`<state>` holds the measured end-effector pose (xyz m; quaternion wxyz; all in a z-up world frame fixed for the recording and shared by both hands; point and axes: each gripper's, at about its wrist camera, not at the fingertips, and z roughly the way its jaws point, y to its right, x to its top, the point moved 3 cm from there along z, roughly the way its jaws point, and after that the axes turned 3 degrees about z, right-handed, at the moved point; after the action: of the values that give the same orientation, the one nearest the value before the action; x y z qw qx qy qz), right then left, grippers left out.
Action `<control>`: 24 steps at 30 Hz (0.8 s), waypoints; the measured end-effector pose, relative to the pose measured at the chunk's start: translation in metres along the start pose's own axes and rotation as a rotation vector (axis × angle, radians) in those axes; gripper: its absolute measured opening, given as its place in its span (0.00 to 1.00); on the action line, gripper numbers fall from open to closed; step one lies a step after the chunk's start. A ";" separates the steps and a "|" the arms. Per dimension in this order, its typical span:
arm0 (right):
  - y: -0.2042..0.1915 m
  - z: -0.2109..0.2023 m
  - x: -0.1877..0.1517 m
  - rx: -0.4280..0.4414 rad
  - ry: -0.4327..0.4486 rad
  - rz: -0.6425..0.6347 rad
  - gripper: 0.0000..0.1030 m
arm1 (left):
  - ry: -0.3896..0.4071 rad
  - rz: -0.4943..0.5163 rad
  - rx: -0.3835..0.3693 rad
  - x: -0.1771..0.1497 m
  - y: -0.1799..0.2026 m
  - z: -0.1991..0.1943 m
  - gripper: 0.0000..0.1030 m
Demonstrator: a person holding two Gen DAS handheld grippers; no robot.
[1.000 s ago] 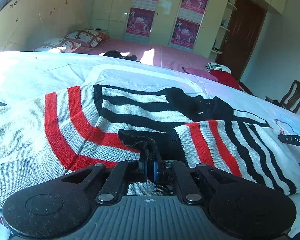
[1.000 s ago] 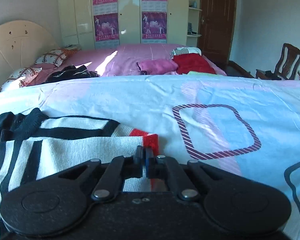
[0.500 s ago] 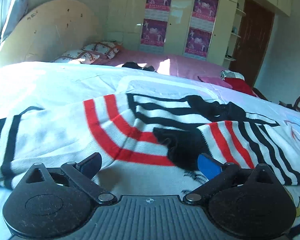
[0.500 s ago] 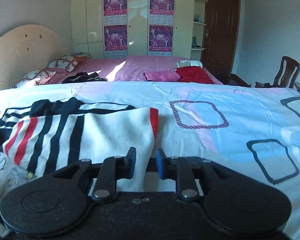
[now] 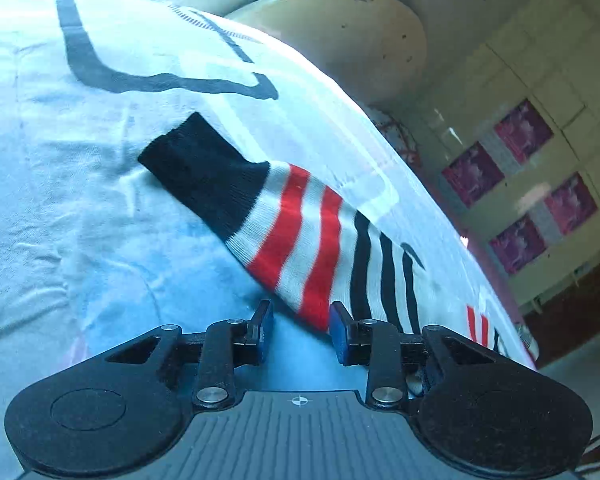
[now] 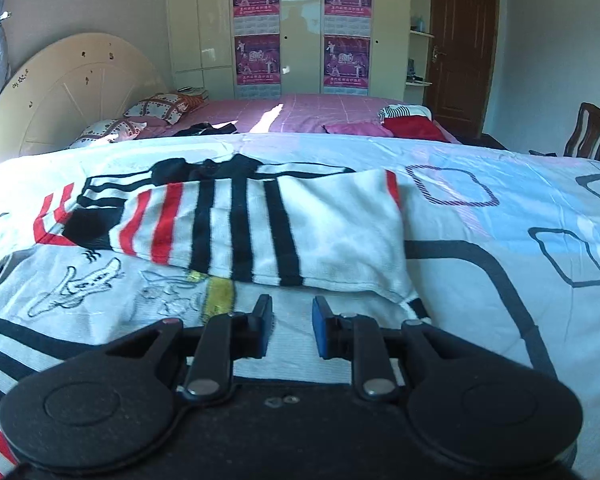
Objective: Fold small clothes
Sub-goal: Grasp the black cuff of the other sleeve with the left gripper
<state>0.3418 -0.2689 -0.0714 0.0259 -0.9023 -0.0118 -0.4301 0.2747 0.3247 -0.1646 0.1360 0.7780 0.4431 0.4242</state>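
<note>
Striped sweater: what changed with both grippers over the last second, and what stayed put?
Both grippers let go. The left gripper released the folded-in sleeve, swung to the other sleeve, and its jaws are closing around the edge. The right gripper dropped the hem and backed off, open. The sweater stays on the bedsheet.

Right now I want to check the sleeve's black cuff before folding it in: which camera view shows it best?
The left wrist view: the black cuff of the outstretched sleeve lies flat and whole on the bedsheet. The right wrist view shows the sweater body with the other sleeve folded across it, not this cuff.
</note>
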 end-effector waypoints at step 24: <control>-0.006 0.000 0.010 -0.061 -0.009 0.133 0.22 | 0.192 0.097 -0.031 0.054 0.042 0.037 0.04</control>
<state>0.3480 -0.2626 -0.0629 0.0268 -0.9034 0.0613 -0.4236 0.3414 0.3504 -0.1327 0.0844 0.7520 0.4094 0.5097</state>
